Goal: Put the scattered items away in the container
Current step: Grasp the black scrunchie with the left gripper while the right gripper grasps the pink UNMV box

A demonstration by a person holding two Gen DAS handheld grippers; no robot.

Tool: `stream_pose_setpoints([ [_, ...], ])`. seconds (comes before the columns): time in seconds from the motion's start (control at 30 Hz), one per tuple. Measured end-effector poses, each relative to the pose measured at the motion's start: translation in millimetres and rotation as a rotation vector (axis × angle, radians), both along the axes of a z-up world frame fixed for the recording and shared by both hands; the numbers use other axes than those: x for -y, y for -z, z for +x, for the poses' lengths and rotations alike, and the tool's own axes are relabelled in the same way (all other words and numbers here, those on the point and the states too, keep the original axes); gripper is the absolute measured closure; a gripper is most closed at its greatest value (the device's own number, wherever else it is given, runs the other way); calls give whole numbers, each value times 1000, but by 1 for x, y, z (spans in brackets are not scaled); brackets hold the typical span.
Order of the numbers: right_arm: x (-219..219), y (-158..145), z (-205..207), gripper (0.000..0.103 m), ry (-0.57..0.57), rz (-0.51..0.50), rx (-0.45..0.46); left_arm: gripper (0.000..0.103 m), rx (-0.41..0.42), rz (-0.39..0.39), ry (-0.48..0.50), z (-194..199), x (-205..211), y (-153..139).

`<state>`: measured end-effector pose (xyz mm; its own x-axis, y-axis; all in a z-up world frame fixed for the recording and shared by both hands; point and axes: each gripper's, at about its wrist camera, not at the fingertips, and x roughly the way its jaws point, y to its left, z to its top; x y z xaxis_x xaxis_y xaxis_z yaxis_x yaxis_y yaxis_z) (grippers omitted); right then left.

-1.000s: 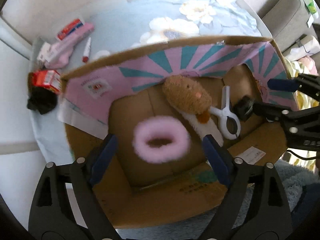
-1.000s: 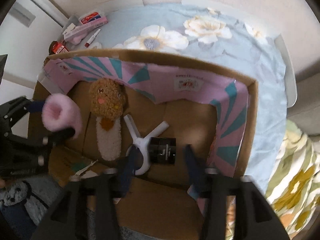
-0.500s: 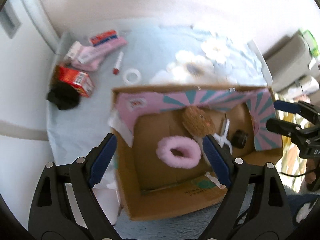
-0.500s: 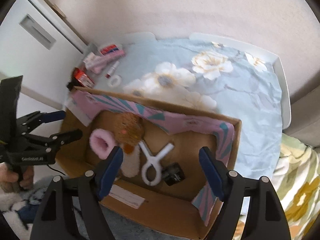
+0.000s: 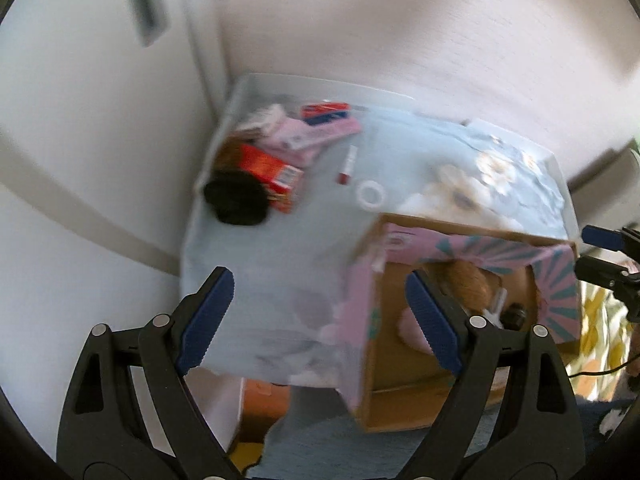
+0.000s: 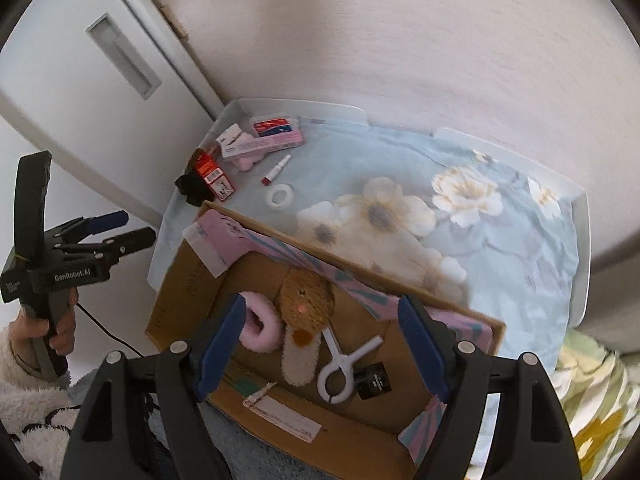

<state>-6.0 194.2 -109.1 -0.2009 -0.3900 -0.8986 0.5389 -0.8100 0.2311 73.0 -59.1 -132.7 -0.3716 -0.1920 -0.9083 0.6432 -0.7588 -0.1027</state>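
A cardboard box with pink and teal flaps stands on the near part of the bed; it also shows in the left wrist view. Inside lie a pink fluffy ring, a brown plush toy, a white clip and a small black cube. On the blue floral sheet at the far left lie a white tape ring, a small red-capped tube, a red carton, a black lump and pink packets. My left gripper is open and empty, left of the box. My right gripper is open and empty above the box.
A white door with a recessed handle stands at the left and a plain wall behind the bed. A white rail edges the bed. A yellow-green patterned blanket lies at the right. A fuzzy blue rug lies below the box.
The pink ring has dropped from between my left fingers into the box. Both grippers have pulled up and back; the left one has swung left toward the scattered items.
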Motion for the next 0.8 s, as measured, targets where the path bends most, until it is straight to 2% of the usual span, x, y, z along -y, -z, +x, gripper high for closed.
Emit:
stream_pose_setpoints([
  [0.23,37,-11,-20,28,-64,-5,-4,16,5,-55,-93,18,28,7],
  [0.43,81,-14,-43,28,-117,19,-19,16,-2,-50,-158,22,54,27],
  [0.63,128,-3,-69,28,-181,46,-1,16,-33,1,-229,20,76,56],
  [0.8,169,21,-95,28,-311,158,-45,16,-18,0,-272,14,89,86],
])
